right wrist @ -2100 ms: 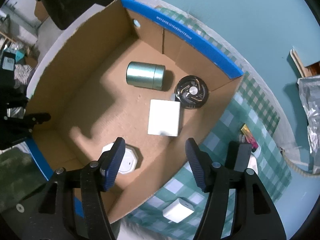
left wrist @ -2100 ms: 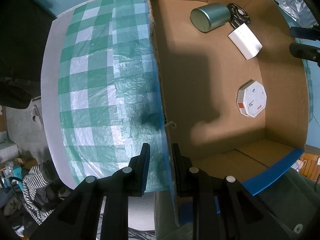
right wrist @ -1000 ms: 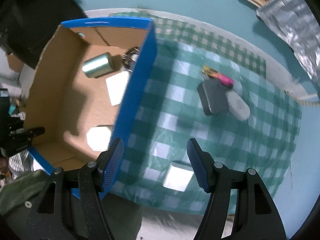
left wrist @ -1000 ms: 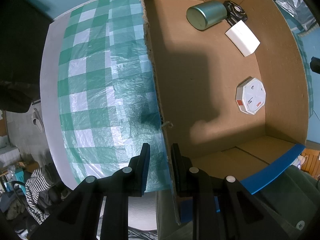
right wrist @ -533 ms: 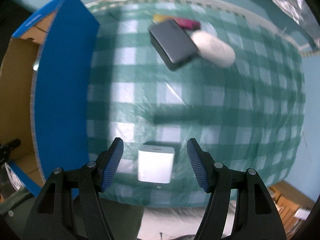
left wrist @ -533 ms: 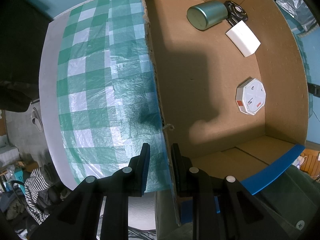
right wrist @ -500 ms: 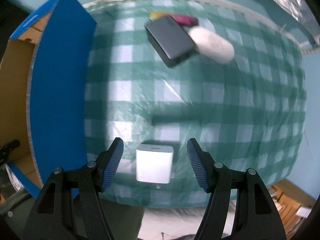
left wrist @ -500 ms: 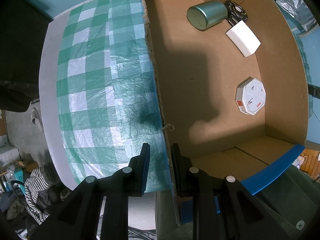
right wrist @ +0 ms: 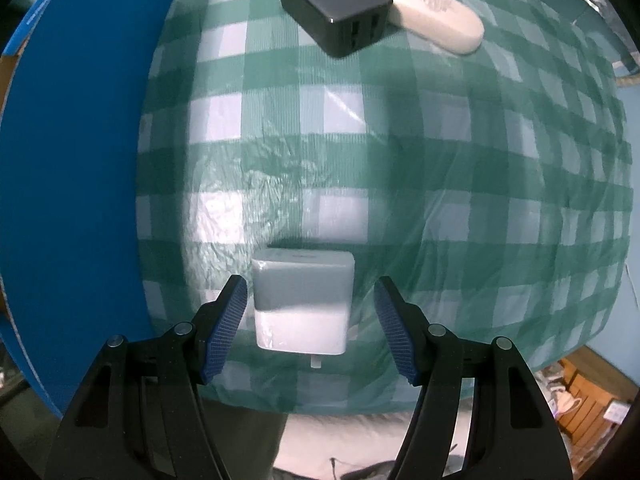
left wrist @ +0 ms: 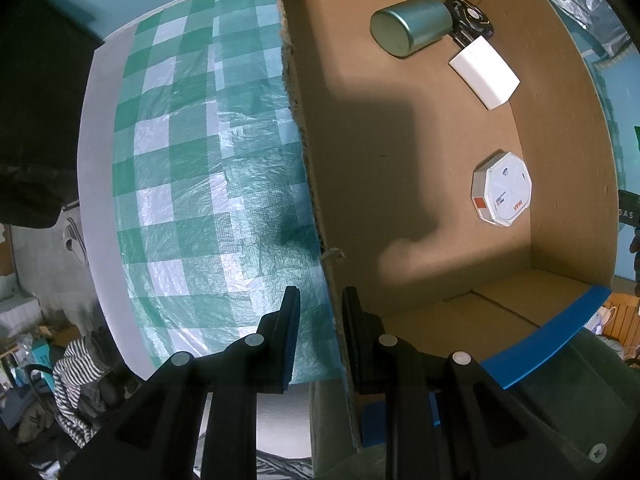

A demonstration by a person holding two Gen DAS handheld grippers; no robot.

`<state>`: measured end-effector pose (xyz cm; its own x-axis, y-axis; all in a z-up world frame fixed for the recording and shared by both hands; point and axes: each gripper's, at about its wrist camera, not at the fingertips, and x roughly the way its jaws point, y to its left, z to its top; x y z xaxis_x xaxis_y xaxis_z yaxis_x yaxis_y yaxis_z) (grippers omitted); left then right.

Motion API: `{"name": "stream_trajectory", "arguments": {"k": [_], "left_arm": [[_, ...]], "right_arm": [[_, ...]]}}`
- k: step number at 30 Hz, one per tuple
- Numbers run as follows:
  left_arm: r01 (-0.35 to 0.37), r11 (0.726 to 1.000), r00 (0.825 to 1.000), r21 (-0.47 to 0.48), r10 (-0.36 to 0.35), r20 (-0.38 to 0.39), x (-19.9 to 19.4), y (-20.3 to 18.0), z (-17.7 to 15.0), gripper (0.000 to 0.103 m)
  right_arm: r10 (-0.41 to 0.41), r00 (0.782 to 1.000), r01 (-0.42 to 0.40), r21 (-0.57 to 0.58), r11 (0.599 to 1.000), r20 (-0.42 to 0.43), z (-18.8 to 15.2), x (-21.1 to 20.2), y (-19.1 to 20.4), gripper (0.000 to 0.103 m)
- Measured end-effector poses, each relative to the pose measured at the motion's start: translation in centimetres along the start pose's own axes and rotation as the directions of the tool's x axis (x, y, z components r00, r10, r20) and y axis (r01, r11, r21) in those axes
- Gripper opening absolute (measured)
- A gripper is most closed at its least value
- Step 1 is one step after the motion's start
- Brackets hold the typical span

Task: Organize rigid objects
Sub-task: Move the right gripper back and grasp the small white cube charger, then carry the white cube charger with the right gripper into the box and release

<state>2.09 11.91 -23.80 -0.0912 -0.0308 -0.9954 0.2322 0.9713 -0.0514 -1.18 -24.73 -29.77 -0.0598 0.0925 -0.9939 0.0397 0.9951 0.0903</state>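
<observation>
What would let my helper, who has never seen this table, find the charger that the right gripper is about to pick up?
On the green-and-white checked tablecloth, beside the blue outer wall of the cardboard box, look near the table's front edge. A white, square plug-in charger lies between the open right gripper. Unlike the black charger and white oval case further back, it lies alone.

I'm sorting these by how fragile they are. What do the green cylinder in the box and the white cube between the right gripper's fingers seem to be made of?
Green cylinder: probably metal with a brushed, satin finish, judging by the soft sheen along its side. White cube: likely glossy moulded plastic, with smooth rounded corners and a bright highlight; it looks like a charger.
</observation>
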Motion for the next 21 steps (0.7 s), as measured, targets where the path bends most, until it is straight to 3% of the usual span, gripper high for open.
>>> {"name": "stream_trajectory", "arguments": {"k": [7,12,14,21], "left_arm": [[0.001,1.000,1.000,0.007,-0.001,0.002,-0.1,-0.1,0.1,0.021],[0.003,1.000,1.000,0.006,-0.003,0.005,-0.2,-0.1,0.0,0.021],[0.005,1.000,1.000,0.003,-0.005,0.005,-0.2,0.0,0.0,0.021],[0.008,1.000,1.000,0.000,-0.008,0.006,-0.1,0.3,0.0,0.021]], "right_arm": [[-0.008,1.000,0.009,0.017,1.000,-0.006,-0.3,1.1,-0.2,0.065],[-0.030,1.000,0.030,0.009,0.999,0.001,-0.8,1.5,-0.1,0.057],[-0.047,0.999,0.047,0.006,0.999,0.004,-0.8,1.5,0.2,0.049],[-0.039,0.999,0.039,0.000,0.999,0.012,-0.3,0.7,-0.3,0.049]]}}
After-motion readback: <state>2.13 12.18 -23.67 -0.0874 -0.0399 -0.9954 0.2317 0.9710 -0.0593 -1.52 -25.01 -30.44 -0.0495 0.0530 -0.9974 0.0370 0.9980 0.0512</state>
